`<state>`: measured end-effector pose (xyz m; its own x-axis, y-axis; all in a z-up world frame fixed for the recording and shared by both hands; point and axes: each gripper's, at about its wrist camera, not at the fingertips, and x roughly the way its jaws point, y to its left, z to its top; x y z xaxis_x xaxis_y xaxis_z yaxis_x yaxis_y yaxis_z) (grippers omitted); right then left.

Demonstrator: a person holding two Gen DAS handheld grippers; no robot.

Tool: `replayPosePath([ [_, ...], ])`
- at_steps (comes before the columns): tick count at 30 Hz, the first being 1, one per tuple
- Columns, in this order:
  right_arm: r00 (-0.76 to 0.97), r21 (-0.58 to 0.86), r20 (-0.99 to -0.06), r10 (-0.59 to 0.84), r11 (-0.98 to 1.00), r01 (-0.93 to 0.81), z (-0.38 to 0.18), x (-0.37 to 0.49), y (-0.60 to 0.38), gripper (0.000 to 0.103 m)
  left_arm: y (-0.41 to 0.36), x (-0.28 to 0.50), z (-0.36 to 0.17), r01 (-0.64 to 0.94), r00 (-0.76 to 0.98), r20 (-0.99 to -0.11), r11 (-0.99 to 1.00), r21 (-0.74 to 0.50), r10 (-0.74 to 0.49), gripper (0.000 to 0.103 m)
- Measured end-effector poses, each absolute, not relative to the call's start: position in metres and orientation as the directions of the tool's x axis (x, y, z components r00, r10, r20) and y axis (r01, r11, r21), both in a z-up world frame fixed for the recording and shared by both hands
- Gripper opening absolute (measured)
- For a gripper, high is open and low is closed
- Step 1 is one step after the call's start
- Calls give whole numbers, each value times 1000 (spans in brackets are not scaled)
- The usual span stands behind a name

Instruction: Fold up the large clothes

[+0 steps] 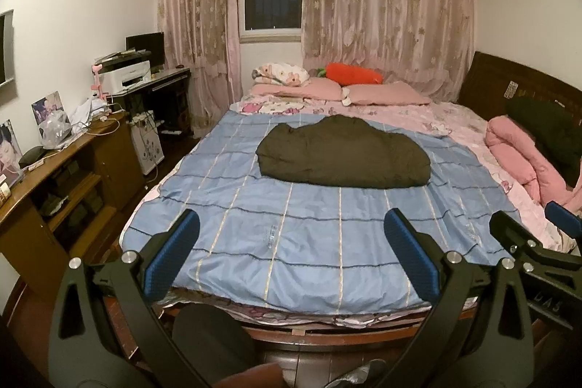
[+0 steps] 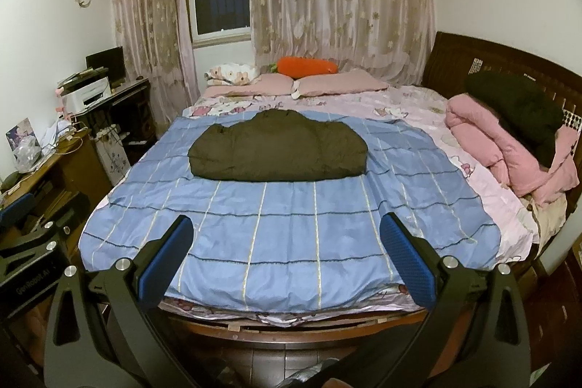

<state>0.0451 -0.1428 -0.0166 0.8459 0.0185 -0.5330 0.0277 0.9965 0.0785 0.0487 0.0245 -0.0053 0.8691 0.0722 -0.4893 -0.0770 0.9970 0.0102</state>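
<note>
A dark olive padded jacket point(image 1: 342, 155) point(image 2: 278, 148) lies folded in a thick bundle in the middle of the bed, on a blue checked sheet point(image 1: 291, 235) point(image 2: 287, 231). My left gripper point(image 1: 291, 224) is open above the foot of the bed, well short of the jacket, with nothing between its blue pads. My right gripper point(image 2: 287, 224) is also open and empty, held at the same distance from the jacket. The right gripper point(image 1: 527, 231) also shows at the right edge of the left wrist view.
Pink pillows point(image 1: 327, 90) and an orange carrot cushion point(image 1: 354, 73) lie at the far end. A pink quilt point(image 2: 509, 155) with a black garment point(image 2: 516, 111) is heaped at the bed's right side. A wooden desk point(image 1: 54, 170) stands left. The bed's wooden foot edge point(image 2: 291, 333) is just below the grippers.
</note>
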Motion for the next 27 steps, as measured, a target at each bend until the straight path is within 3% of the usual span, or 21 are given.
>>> replayPosePath([
  [7, 806, 112, -590, 46, 993, 25, -52, 53, -153, 102, 33, 59, -44, -68, 823, -563, 997, 37, 77, 101],
  [15, 762, 141, -643, 79, 990, 17, -131, 54, -169, 102, 39, 69, -108, -45, 736, -671, 996, 78, 86, 101],
  [27, 766, 195, -638, 82, 979, 58, -200, 36, -192, 102, 21, 62, -145, 10, 701, -706, 989, 151, 101, 101],
])
